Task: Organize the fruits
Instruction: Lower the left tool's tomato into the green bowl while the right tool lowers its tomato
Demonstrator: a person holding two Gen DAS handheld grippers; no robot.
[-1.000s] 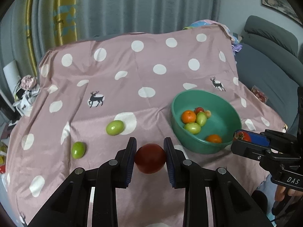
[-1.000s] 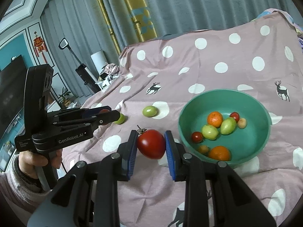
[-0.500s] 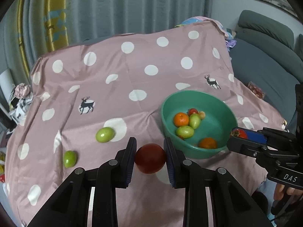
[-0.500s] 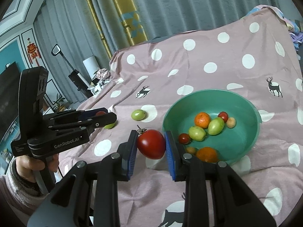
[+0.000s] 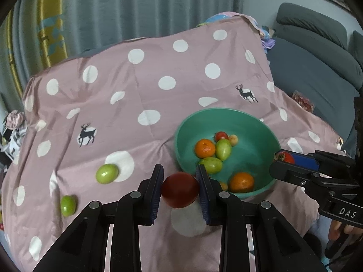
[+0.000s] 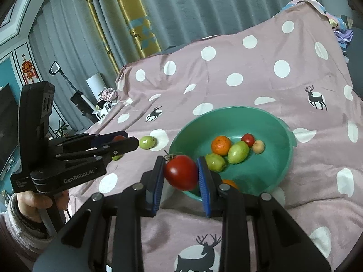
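My left gripper (image 5: 180, 189) is shut on a dark red tomato (image 5: 180, 190), held above the cloth just left of the green bowl (image 5: 251, 122). My right gripper (image 6: 181, 173) is shut on a red tomato (image 6: 181, 172) with a stem, held over the bowl's (image 6: 281, 133) near-left rim. The bowl holds two oranges (image 6: 221, 145), green fruits (image 6: 238, 151), a small red tomato (image 6: 247, 139) and a pale small fruit (image 6: 258, 146). Two green fruits (image 5: 107, 173) (image 5: 68, 205) lie on the cloth to the left.
The pink polka-dot cloth (image 5: 158, 95) with deer prints covers a raised surface. A grey sofa (image 5: 317, 68) is at the right. Curtains (image 5: 113, 6) hang behind. The left gripper's body (image 6: 68, 158) shows at the left of the right wrist view.
Both grippers have moved closer to the bowl, each still holding its tomato. The right gripper's tomato now hangs over the bowl's rim.
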